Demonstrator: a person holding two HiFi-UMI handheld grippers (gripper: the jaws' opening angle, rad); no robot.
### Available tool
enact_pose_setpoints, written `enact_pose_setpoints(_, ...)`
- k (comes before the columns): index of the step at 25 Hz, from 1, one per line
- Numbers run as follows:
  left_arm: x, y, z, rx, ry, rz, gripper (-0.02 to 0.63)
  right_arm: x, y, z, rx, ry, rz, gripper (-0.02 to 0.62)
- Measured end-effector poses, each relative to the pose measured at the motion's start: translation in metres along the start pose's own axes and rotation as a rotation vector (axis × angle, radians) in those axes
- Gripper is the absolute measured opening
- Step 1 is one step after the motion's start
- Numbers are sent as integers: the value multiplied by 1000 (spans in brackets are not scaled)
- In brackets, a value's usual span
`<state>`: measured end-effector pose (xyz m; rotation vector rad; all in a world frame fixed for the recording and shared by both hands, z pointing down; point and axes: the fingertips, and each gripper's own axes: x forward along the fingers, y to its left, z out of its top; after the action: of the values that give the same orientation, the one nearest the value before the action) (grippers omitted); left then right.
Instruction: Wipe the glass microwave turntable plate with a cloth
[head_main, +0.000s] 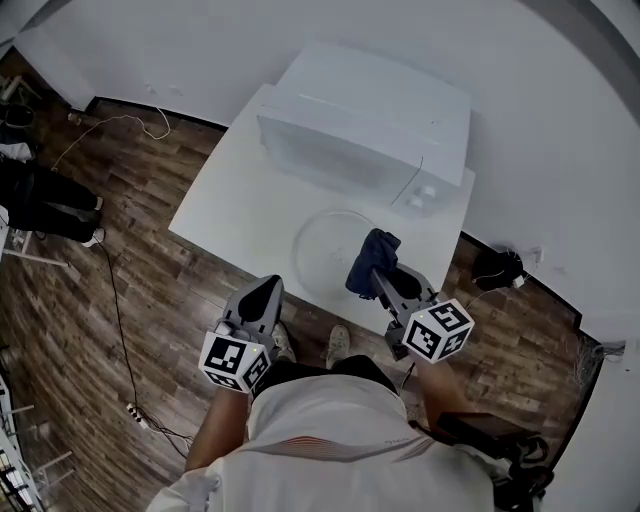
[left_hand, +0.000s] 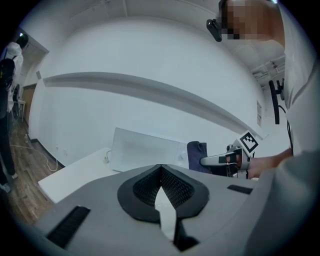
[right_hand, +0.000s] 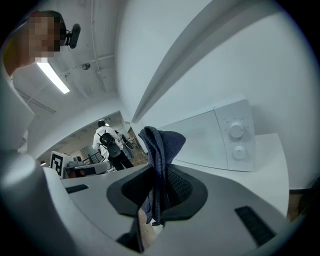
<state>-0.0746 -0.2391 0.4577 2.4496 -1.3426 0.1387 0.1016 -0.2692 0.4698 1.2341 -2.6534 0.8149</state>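
Note:
The clear glass turntable plate (head_main: 325, 240) lies flat on the white table (head_main: 225, 215), in front of the white microwave (head_main: 365, 125). My right gripper (head_main: 378, 272) is shut on a dark blue cloth (head_main: 370, 260), which hangs over the plate's near right rim. In the right gripper view the cloth (right_hand: 159, 165) stands pinched between the jaws, with the microwave (right_hand: 220, 140) beyond. My left gripper (head_main: 262, 297) hovers off the table's near edge, left of the plate, jaws closed with nothing in them. The left gripper view shows the cloth (left_hand: 197, 155) and the right gripper (left_hand: 215, 161) to the right.
The microwave fills the table's far side against a white wall. Wooden floor surrounds the table, with cables (head_main: 110, 290) running across it at the left. A dark object (head_main: 497, 267) sits on the floor at the right. A person with a backpack (right_hand: 107, 142) stands far off.

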Motion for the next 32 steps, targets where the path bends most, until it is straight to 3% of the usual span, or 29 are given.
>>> enact_pose_setpoints(7,0,55,-2,-6,-14,3,11,74,14,-15,17,87,31,61)
enact_pose_setpoints(16,-24,105,-42,-103,31,71,11,181,1,-96,130,372,-14,61)
enact_pose_setpoints(27,-18,118,-46,-123,38,69,11,224,-30,-135,113,480,-73,61)
enact_pose_setpoints(32,-20,118,-52,-125,53,81,11,225,-52,-144,108,516,-139,61)
